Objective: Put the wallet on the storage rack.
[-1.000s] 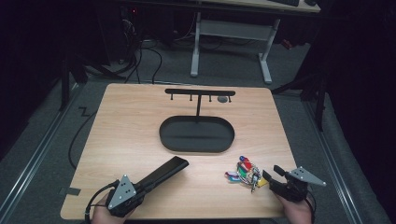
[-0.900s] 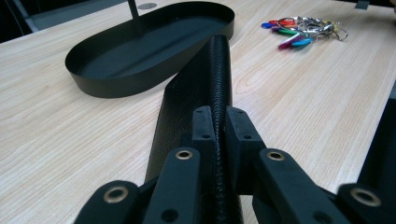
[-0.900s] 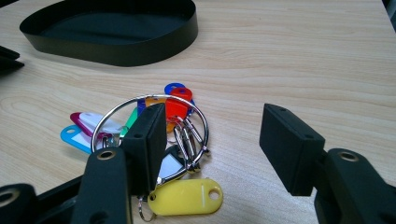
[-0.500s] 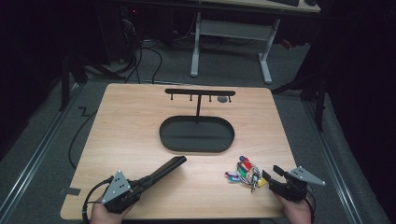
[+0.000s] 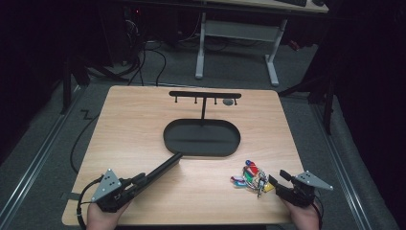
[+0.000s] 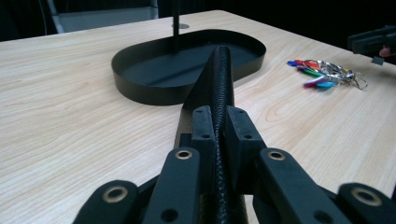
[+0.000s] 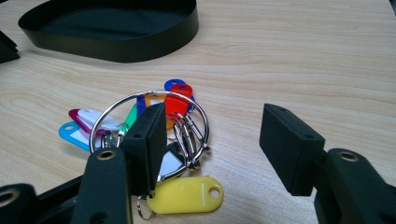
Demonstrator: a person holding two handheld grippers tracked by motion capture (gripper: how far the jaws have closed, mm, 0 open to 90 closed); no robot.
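Near the front rim of the oval black tray (image 5: pixel 201 139), seen in the high view, the left gripper (image 5: pixel 143 178) has its fingers clenched on one end of a long, flat black case (image 5: pixel 163 168), whose far tip lies just at the tray's rim. To the right of the tray, a bunch of keys with coloured tags (image 5: pixel 250 175) lies on the counter (image 5: pixel 134 124), and the right gripper (image 5: pixel 277 180) sits just beside it with its fingers released. A black hook rack (image 5: pixel 205 95) rises from the back of the tray.

Over in the left gripper view, the fingers (image 6: pixel 204 127) pinch the textured black case (image 6: pixel 218 79) on edge, and its far end overlaps the tray wall (image 6: pixel 140 91). The grip looks firm but far from the case's middle, so the free end may sag. To set it in well, the person would probably lift the tip clear of the wall before sliding it forward, then lower it flat onto the tray floor.

Beside the same tray, the right gripper view shows the fingers (image 7: pixel 147 140) spread wide over the key ring (image 7: pixel 149 119), gripping nothing. One finger stands above the ring and the other over bare counter. A clean pickup would likely need the ring wire or the yellow tag (image 7: pixel 187 193) centred between them.
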